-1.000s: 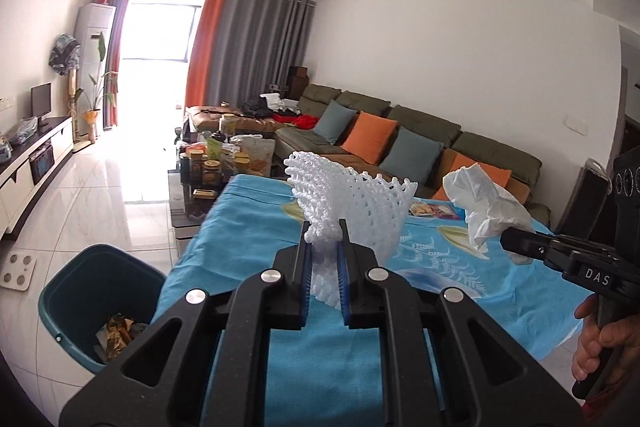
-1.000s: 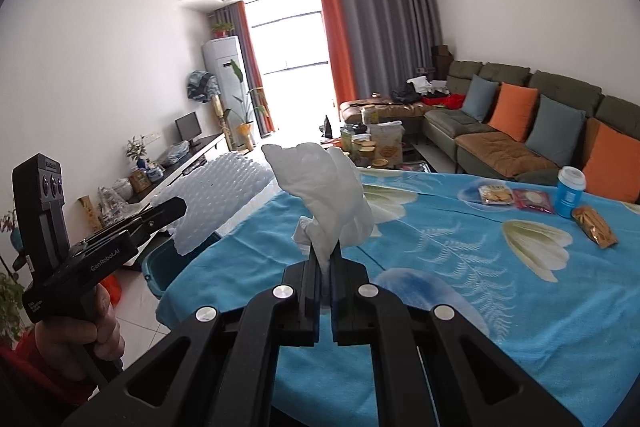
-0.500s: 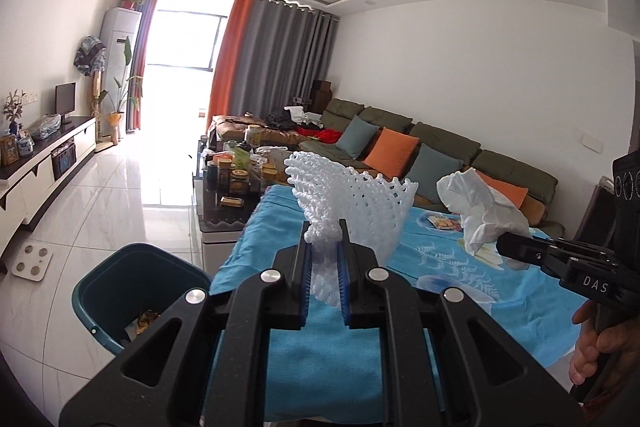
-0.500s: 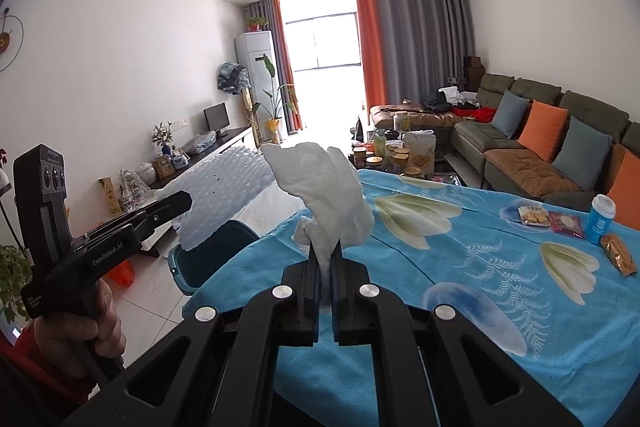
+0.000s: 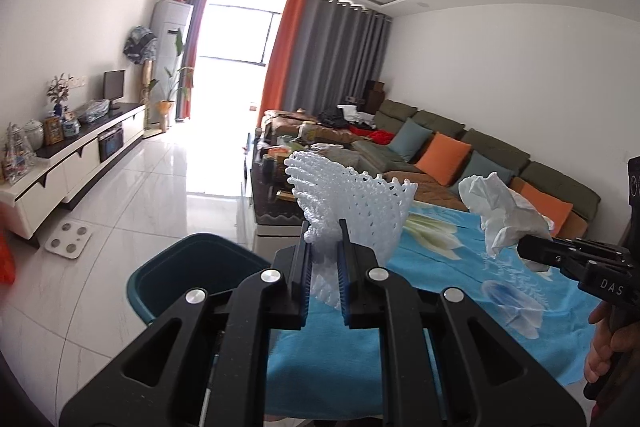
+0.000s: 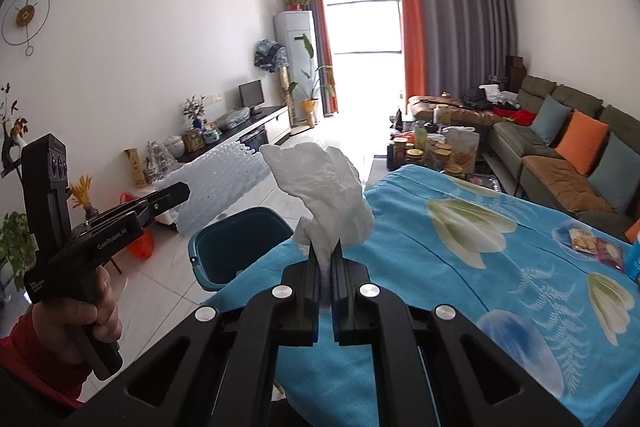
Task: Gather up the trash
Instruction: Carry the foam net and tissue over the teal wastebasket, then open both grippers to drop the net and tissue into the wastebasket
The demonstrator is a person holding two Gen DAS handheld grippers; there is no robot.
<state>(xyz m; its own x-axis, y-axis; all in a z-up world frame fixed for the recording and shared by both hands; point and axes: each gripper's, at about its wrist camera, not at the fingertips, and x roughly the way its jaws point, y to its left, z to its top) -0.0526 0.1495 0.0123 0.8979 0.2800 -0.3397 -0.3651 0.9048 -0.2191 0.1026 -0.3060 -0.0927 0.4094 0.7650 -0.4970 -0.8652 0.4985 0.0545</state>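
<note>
My left gripper (image 5: 324, 227) is shut on a white foam fruit net (image 5: 352, 199) and holds it in the air over the table's left edge, near the teal trash bin (image 5: 192, 267). My right gripper (image 6: 327, 247) is shut on a crumpled white tissue (image 6: 324, 191), held above the table corner. In the right wrist view the left gripper (image 6: 176, 193) with the foam net (image 6: 216, 187) hovers above and left of the bin (image 6: 240, 247). In the left wrist view the right gripper (image 5: 524, 247) and tissue (image 5: 504, 215) are at the right.
The table wears a blue flowered cloth (image 6: 480, 247). Snack packets (image 6: 596, 243) and a blue cup (image 6: 634, 255) lie at its far right. A cluttered coffee table (image 6: 436, 151), a sofa (image 6: 568, 155) and a TV cabinet (image 5: 72, 163) stand beyond.
Both grippers have swung left toward the bin, still holding their items. The bin now sits closer to the middle of both views.
</note>
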